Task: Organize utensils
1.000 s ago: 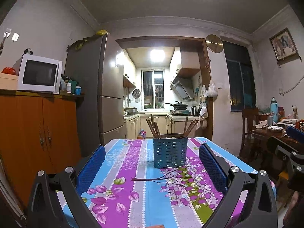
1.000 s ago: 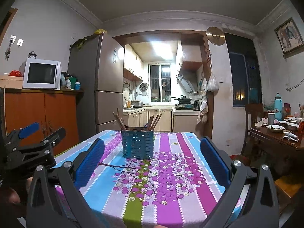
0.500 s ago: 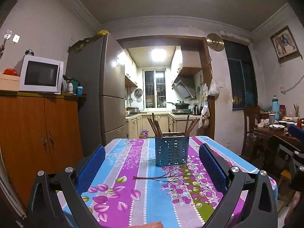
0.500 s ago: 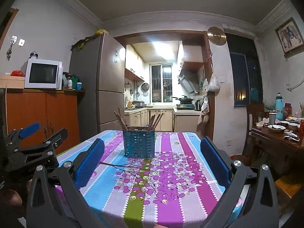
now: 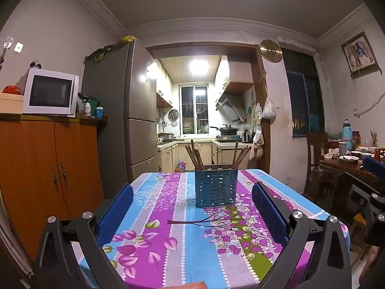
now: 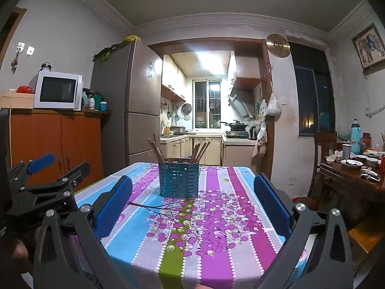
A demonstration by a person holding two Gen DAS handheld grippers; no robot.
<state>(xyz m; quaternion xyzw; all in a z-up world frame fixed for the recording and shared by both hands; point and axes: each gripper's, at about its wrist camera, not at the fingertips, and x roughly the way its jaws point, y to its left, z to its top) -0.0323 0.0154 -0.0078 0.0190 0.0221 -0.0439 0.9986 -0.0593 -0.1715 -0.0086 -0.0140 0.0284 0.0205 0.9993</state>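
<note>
A blue slotted utensil holder [image 5: 215,186] [image 6: 179,180] stands upright on the table with the purple-and-blue floral cloth [image 5: 149,248] [image 6: 231,228]. Several brown chopsticks [image 5: 195,156] [image 6: 156,148] lean in two bunches out of its top. My left gripper [image 5: 192,192] is open with nothing between its blue pads [image 5: 115,214]; the holder is ahead, apart from them. My right gripper [image 6: 193,183] is also open and empty, short of the holder. The left gripper [image 6: 48,189] shows at the right wrist view's left edge, and the right gripper [image 5: 373,168] at the left wrist view's right edge.
An orange wooden cabinet [image 5: 48,168] with a white microwave [image 5: 50,92] and a tall fridge [image 5: 120,110] stand to the left. A dark dining table [image 6: 356,175] with bowls, bottles and a chair [image 5: 315,159] is on the right. A kitchen lies beyond the doorway.
Both views have drifted a little, and the holder sits slightly higher in frame. Both grippers stay open and empty; the holder and chopsticks have not moved.
</note>
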